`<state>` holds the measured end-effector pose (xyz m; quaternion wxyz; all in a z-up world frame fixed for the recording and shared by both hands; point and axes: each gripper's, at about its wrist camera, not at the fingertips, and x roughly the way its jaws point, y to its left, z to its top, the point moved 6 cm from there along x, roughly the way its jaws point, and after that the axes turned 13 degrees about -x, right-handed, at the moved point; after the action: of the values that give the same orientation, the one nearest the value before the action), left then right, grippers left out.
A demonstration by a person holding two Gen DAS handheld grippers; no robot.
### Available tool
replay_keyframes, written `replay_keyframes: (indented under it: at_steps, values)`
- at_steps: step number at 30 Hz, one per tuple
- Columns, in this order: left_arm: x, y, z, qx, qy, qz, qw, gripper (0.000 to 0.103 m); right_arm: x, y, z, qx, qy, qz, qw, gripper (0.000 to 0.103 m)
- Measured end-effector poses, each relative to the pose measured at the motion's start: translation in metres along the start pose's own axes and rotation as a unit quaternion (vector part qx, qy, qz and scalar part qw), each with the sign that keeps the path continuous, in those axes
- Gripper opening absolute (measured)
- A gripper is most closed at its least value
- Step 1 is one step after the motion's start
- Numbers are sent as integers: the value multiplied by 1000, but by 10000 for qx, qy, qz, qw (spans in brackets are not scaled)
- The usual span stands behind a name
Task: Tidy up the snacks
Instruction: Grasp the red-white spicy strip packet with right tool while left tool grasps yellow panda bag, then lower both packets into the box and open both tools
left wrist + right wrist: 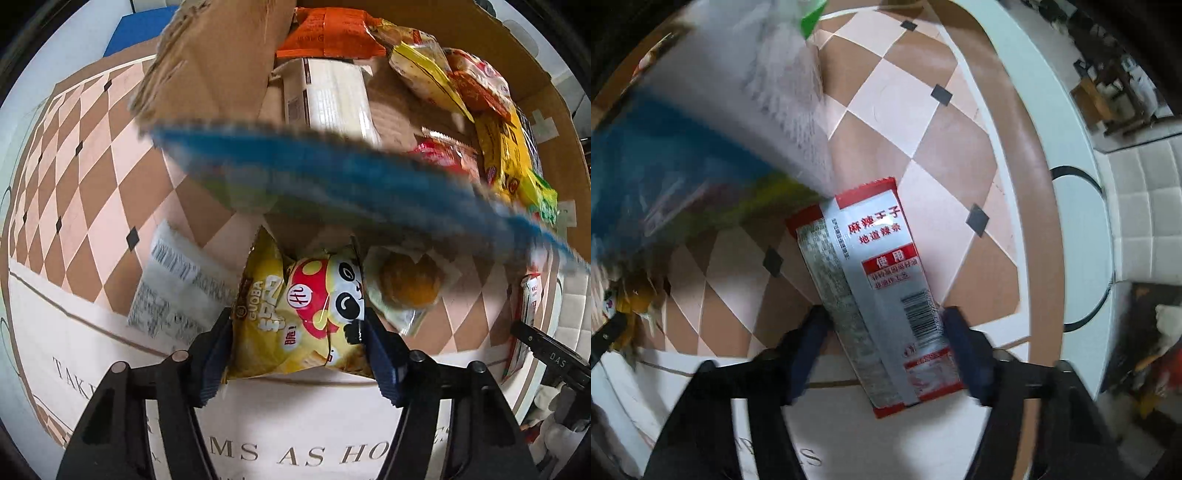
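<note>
In the left wrist view my left gripper (pixel 297 328) is shut on a yellow Guoba snack bag with a panda (pixel 295 314), held above the table. A blurred blue packet (pixel 332 177) hangs in mid-air in front of a cardboard box (pixel 218 55) that holds several snack packs. In the right wrist view my right gripper (pixel 882 332) straddles a red and silver spicy-strip packet (pixel 875 280); its fingers touch the packet's sides. The blurred blue packet (pixel 665 166) shows at the left.
A checkered tablecloth (pixel 92 184) covers the table. A white packet with a barcode (pixel 177 284) and a wrapped bun (pixel 410 284) lie beside the box. The table's white rim (pixel 1052 129) and a tiled floor are at the right.
</note>
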<state>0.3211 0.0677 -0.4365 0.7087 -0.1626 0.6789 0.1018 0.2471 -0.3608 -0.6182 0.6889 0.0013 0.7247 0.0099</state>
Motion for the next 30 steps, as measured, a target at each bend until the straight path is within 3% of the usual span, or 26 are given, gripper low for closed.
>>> replay_keyframes:
  at_steps: [13,19,22,24,26,30]
  values:
    - [4,20,-105,239,617,-11,9978,66,13,44,-99,-217,638,660,9955,61]
    - [26,30,-111,28,877,7,9961,68,15,51,-95,-219,767,601,9950,72]
    - [29,31,-112,45,832,31,9965,67,19,56,-90,-402,790,333,9955,74]
    - [30,27,-114,52,768,41,9970,64,17,64,-89,-539,673,116,9962,69]
    - [28,18,-109,126,709,58,9974,60,10,81,-89,-721,425,-18,9965,54]
    - [12,-1,-111,309,624,45,9976,59,5,96,-96,-889,286,-39,9956,47]
